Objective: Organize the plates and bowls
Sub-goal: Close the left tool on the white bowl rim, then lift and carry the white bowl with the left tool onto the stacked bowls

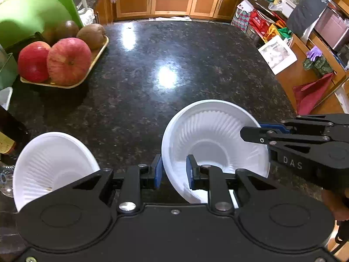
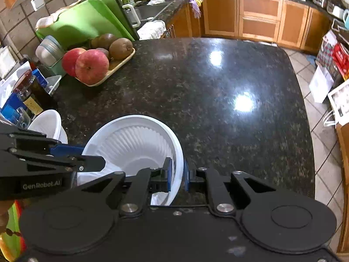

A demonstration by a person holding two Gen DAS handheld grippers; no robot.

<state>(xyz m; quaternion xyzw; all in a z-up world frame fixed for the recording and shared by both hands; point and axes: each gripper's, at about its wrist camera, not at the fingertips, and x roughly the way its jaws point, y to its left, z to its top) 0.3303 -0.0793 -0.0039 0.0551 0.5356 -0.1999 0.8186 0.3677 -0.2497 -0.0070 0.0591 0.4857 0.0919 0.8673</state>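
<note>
Listing from the left wrist view: dark speckled stone bench [image 1: 174, 65], the landmark for this entry. On it, near the camera, a white ribbed bowl [image 1: 214, 144], tilted. The left gripper [image 1: 173, 172] has its blue-padded jaws drawn in on the bowl's near-left rim, one pad outside the wall, one inside. The right gripper [image 1: 257, 131] reaches in from the right edge, its jaws nipped on the far-right rim of the same bowl. A second white bowl [image 1: 52, 166] sits on the bench at the lower left, apart from the first and ungripped. At the bench's far-left side, a tan tray [image 1: 96, 59] carrying two red apples [image 1: 68, 61] and brown kiwifruit [image 1: 92, 35].

Right wrist view: the same bowl [image 2: 133, 144] lies at the bench's [image 2: 218, 87] near edge. The right gripper [image 2: 176, 175] has its jaws nearly shut, pinching the thin right rim between the pads. The left gripper [image 2: 87, 155] enters from the left, clamped on the opposite rim. The second bowl [image 2: 49, 125] stands behind it, further left on the bench. Tray [image 2: 117, 65] with apples [image 2: 91, 65] at the bench's far-left corner.
</note>
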